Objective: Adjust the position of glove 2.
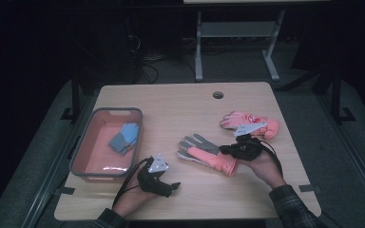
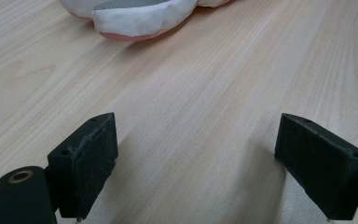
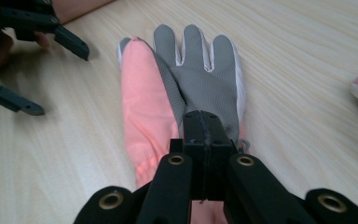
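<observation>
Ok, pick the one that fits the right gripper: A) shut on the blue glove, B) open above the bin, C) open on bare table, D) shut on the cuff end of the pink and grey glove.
D: in the right gripper view the right gripper has its jaws pressed together on the pink and grey glove at its cuff end, fingers pointing away.

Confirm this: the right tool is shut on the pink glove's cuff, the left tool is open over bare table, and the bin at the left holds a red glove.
One thing is wrong: the glove in the bin is blue and grey, not red, as the high view shows. The rest holds: the right tool is shut on the pink glove at its cuff, and the left tool is open over bare table.
</observation>
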